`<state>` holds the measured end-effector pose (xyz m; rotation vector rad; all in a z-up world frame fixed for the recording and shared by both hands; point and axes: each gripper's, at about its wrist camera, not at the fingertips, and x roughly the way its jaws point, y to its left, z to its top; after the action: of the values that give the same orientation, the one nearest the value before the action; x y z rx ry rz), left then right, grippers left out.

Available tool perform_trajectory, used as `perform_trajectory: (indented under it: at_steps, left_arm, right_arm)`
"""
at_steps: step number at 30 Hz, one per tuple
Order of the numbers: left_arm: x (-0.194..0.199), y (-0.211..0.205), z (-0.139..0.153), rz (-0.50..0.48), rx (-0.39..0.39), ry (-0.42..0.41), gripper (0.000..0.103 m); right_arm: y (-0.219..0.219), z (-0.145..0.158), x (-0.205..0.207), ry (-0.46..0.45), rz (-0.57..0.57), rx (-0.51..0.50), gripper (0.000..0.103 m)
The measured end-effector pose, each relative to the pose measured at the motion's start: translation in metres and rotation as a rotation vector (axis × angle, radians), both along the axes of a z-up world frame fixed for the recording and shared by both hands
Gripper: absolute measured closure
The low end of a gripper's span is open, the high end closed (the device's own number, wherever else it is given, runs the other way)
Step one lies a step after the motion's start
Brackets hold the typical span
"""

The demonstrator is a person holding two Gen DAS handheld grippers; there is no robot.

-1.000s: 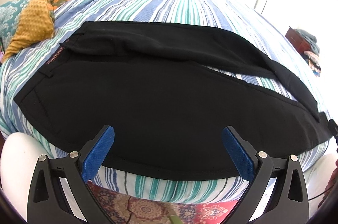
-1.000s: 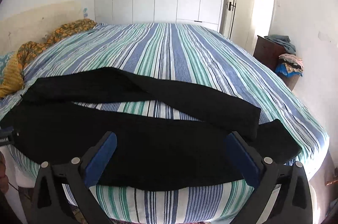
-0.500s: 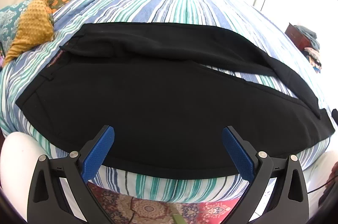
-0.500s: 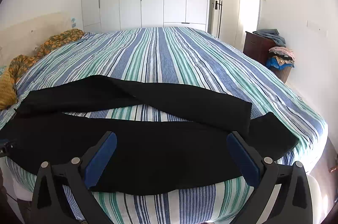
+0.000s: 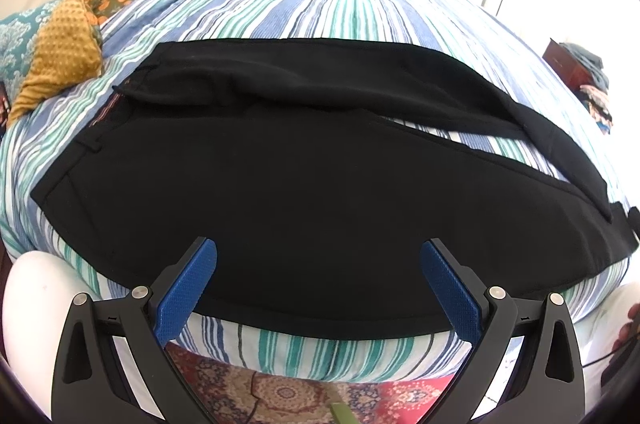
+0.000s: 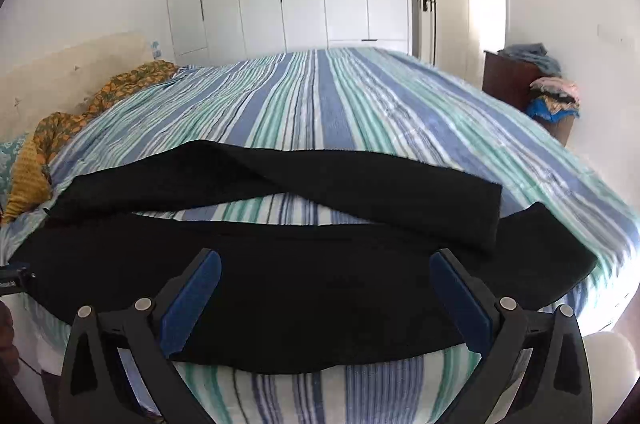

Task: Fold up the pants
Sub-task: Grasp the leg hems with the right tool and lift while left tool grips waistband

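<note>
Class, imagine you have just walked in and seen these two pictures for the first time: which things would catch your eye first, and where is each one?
The black pants dominate, spread flat along the near edge of the striped bed, legs parted with stripes showing between them. Low in each view, an open gripper with blue pads frames the cloth: the left gripper and the right gripper, neither holding anything. A mustard and orange blanket lies bunched at the far left.
</note>
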<state>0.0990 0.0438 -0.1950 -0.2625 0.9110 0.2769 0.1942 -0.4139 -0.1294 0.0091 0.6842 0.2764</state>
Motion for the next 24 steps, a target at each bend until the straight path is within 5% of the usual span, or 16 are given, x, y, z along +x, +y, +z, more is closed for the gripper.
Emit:
perform_trajectory:
  at_steps: [4, 7, 11, 17, 24]
  left_arm:
    - [0.016, 0.018, 0.003, 0.036, -0.053, -0.019, 0.001]
    - [0.031, 0.027, 0.003, 0.059, -0.023, -0.033, 0.001]
    - [0.038, 0.034, -0.012, 0.103, 0.017, -0.016, 0.001]
    - [0.032, 0.031, -0.025, 0.100, 0.020, 0.027, 0.001]
    - [0.034, 0.019, -0.029, 0.064, 0.082, 0.050, 0.001]
  right_arm:
    - [0.000, 0.006, -0.001, -0.005, 0.041, 0.047, 0.000]
    - [-0.015, -0.010, 0.013, 0.119, -0.029, 0.100, 0.000]
    - [-0.061, -0.034, 0.025, 0.273, -0.175, 0.321, 0.011]
    - [-0.076, -0.059, 0.069, 0.397, -0.147, 0.542, 0.021]
    - [-0.154, -0.095, 0.112, 0.406, -0.572, 0.834, 0.045]
